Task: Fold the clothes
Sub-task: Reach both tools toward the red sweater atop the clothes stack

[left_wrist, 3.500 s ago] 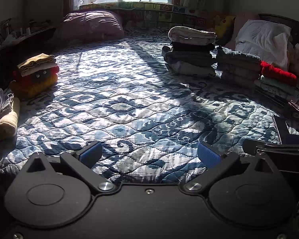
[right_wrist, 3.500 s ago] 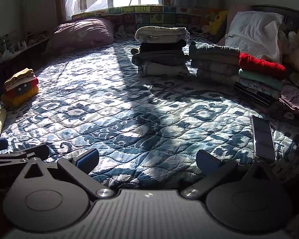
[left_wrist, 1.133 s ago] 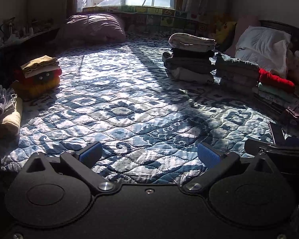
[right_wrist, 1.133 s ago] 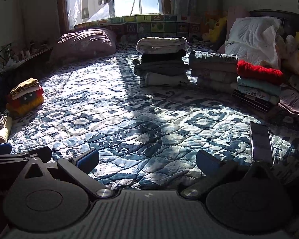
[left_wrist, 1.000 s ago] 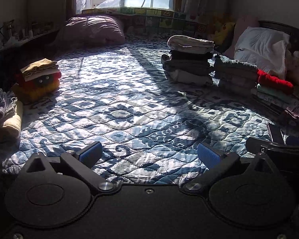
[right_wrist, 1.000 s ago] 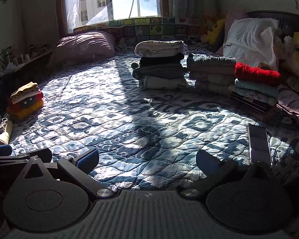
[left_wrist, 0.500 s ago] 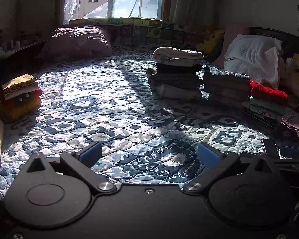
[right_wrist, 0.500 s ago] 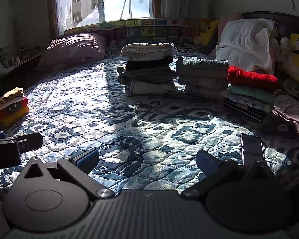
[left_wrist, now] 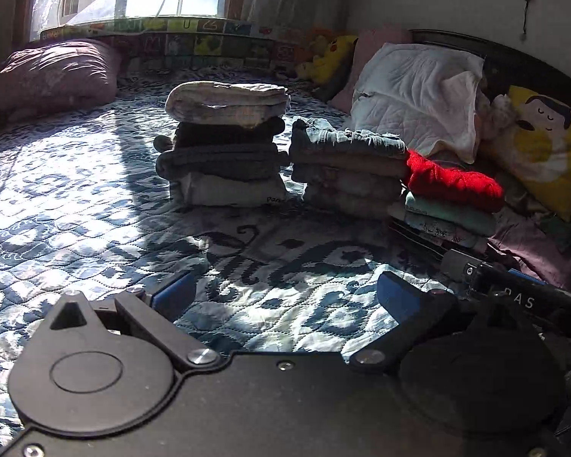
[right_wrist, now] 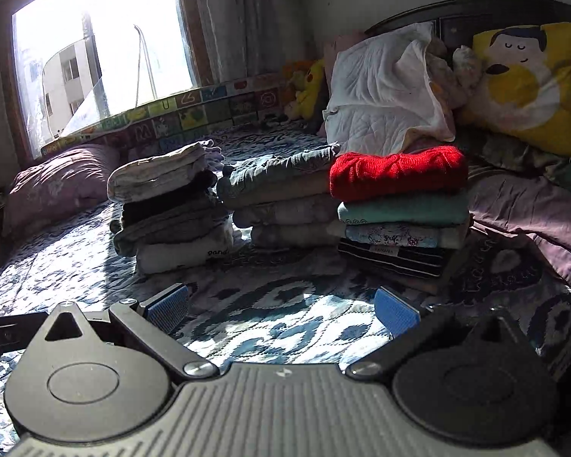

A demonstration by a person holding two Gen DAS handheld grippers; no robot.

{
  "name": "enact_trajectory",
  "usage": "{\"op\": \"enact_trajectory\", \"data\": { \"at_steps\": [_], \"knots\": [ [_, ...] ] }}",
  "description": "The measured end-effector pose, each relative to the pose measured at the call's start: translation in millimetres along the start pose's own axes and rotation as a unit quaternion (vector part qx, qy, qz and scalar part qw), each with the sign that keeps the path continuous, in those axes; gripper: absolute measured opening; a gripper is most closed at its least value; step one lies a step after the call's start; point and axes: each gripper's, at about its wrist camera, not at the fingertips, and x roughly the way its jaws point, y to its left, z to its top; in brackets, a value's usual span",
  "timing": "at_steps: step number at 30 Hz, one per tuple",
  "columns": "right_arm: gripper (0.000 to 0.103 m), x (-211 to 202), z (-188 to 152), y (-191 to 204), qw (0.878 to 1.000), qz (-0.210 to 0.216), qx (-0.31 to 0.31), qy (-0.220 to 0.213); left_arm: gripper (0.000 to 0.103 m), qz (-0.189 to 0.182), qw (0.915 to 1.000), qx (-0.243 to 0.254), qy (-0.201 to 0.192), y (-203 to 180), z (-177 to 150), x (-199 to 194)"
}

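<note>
Three stacks of folded clothes stand on the quilted bed: a left stack [right_wrist: 171, 221] of four items, a middle stack [right_wrist: 285, 205] of four items, and a right stack [right_wrist: 399, 217] of four items topped by one red knitted sweater [right_wrist: 396, 175]. One purple pillow [right_wrist: 61, 186], one white pillow [right_wrist: 380, 91], one yellow printed cushion [right_wrist: 533, 87] and one yellow plush toy [right_wrist: 308, 87] are present. Two grippers are in view, left gripper [left_wrist: 283, 297] and right gripper [right_wrist: 281, 308], each with two blue-padded fingers.

Bed with blue-and-white patterned quilt [left_wrist: 76, 205]. On it, side by side: three stacks of folded clothes [right_wrist: 171, 221] [right_wrist: 281, 205] [right_wrist: 399, 209], third topped by red knit. Purple pillow [left_wrist: 53, 76] near window; white pillow [left_wrist: 415, 91] and yellow cushion [right_wrist: 529, 87] at headboard
</note>
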Motion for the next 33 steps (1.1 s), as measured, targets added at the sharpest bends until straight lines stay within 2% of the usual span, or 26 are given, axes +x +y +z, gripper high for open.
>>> {"op": "enact_trajectory", "data": {
  "at_steps": [6, 9, 12, 14, 18, 21, 25, 28, 32, 33],
  "knots": [
    [0.103, 32.0, 15.3, -55.4, 0.995, -0.029, 0.086, -0.032, 0.102, -0.048, 0.9985, 0.004, -0.025, -40.3, 23.8, 45.8],
    [0.103, 36.4, 11.7, -86.2, 0.985, -0.071, 0.140, -0.074, 0.103, -0.057, 0.9953, 0.054, -0.056, -67.3, 29.2, 72.2],
    [0.103, 43.0, 11.6, -115.3, 0.977, -0.098, 0.165, -0.097, 0.103, -0.080, 0.9944, 0.060, -0.033, -79.6, 41.6, 107.1],
    [0.103, 50.4, 11.1, -133.7, 0.976, -0.094, 0.170, -0.102, 0.103, -0.091, 0.9914, 0.091, -0.021, -100.2, 51.7, 126.8],
    [0.103, 65.6, 6.0, -153.1, 0.972, -0.110, 0.177, -0.106, 0.102, -0.105, 0.9850, 0.133, -0.034, -136.1, 64.0, 154.9],
    [0.103, 73.2, 5.3, -166.2, 0.967, -0.115, 0.200, -0.111, 0.102, -0.121, 0.9817, 0.140, -0.044, -157.4, 72.2, 182.0],
    [0.103, 78.8, 1.1, -179.6, 0.961, -0.107, 0.230, -0.114, 0.098, -0.151, 0.9806, 0.119, -0.038, -167.6, 87.3, 219.5],
    [0.103, 82.3, -0.6, -185.3, 0.959, -0.106, 0.237, -0.115, 0.090, -0.164, 0.9805, 0.105, -0.024, -172.2, 100.1, 246.1],
    [0.103, 87.0, -2.9, -187.8, 0.958, -0.095, 0.244, -0.119, 0.089, -0.176, 0.9797, 0.095, -0.008, -178.0, 107.5, 276.3],
    [0.103, 88.1, -3.0, -186.7, 0.958, -0.095, 0.243, -0.118, 0.085, -0.177, 0.9792, 0.098, -0.001, -181.8, 107.4, 281.3]
  ]
}}
